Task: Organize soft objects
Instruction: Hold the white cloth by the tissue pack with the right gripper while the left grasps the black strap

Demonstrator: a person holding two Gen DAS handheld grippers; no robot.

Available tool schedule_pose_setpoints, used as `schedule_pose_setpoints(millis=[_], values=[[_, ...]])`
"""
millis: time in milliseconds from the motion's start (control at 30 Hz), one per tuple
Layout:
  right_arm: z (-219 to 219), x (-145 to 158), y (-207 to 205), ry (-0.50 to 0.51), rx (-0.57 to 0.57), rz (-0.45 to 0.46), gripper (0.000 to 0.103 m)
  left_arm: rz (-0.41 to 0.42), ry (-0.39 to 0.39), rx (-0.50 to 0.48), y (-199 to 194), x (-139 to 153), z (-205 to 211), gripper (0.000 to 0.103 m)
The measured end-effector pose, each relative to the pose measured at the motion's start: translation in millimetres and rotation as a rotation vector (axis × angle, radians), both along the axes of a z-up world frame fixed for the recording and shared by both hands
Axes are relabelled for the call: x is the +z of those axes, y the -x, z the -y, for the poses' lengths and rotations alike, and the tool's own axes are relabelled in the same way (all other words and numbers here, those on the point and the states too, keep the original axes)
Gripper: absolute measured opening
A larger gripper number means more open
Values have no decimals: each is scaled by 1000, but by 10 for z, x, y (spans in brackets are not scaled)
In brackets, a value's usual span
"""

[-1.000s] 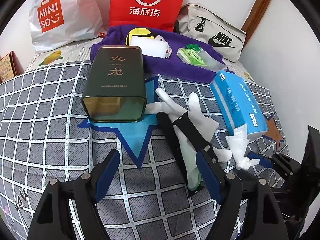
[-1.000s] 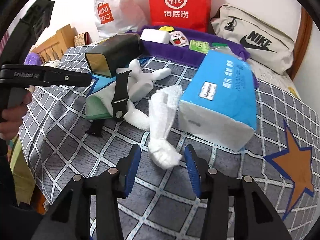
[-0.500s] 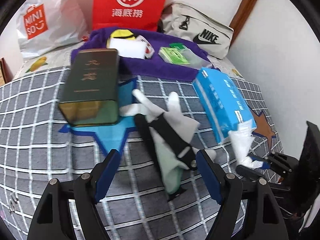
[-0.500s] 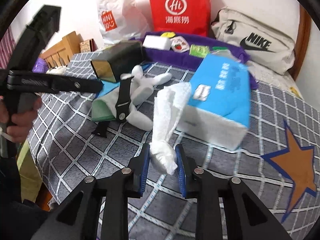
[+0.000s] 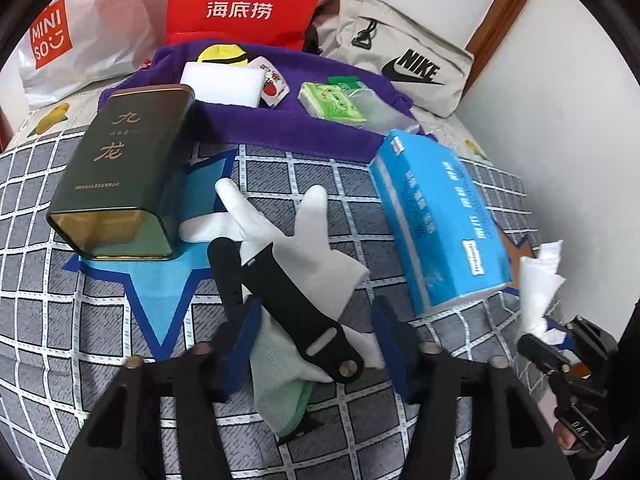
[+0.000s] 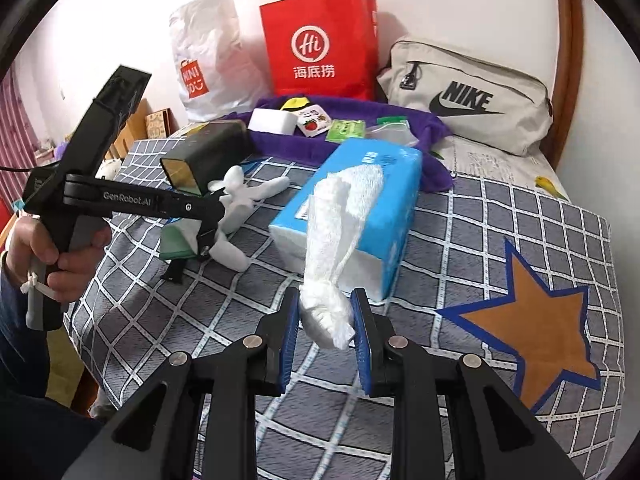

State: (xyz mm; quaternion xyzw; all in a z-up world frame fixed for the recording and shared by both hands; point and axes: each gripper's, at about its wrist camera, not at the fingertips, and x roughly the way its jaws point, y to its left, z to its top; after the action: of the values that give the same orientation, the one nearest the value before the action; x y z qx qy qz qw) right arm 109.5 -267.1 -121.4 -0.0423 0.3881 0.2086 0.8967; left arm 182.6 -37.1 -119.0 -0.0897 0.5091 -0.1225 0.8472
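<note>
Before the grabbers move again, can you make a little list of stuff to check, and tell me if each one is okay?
1. Right gripper pinching the white tissue: ok.
2. Tissue lifted off the bed cover: ok.
3. Left gripper, jaws just closing, around the white glove and black strap: ok.
4. Left pads pressing the glove: cannot tell.
5. Strap off the glove: not ok.
6. Blue tissue pack clear of the left gripper: ok.

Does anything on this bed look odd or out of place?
Yes. A black watch strap lies across the white gloves, a hard thing among soft ones. The dark green tin lies on its side. A crumpled white tissue trails from the blue tissue pack, pinched in the right tongs.
</note>
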Motion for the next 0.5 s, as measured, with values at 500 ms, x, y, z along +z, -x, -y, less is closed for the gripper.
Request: schedule_pose_setpoints(millis=[500], values=[[174,-59,-73,-35,14,-9,26,-99,-109,68,-55,-75,39,42]])
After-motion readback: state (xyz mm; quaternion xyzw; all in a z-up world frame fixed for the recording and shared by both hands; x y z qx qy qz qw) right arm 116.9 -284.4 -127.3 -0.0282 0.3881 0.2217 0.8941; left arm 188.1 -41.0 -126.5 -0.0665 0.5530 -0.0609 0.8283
